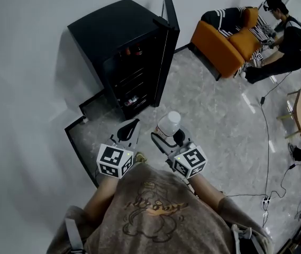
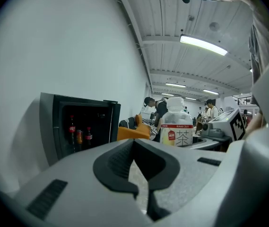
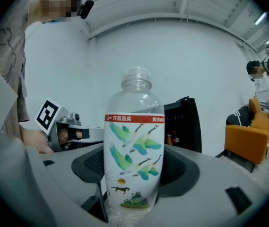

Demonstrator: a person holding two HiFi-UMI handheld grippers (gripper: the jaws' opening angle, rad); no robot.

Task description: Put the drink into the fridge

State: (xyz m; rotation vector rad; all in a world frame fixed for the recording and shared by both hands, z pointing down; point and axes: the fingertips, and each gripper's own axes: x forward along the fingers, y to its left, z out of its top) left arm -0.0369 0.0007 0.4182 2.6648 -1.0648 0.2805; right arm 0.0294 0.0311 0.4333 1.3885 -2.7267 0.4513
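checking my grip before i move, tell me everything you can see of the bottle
The bottle is clear plastic with a pale cap, rounded shoulders and a wraparound label: a red band on top, green-and-white flying birds, then a small horse and a landscape below. It stands upright, clamped low on its body between the jaws of the right gripper, off the floor and some way in front of the open fridge. Nothing else touches it.
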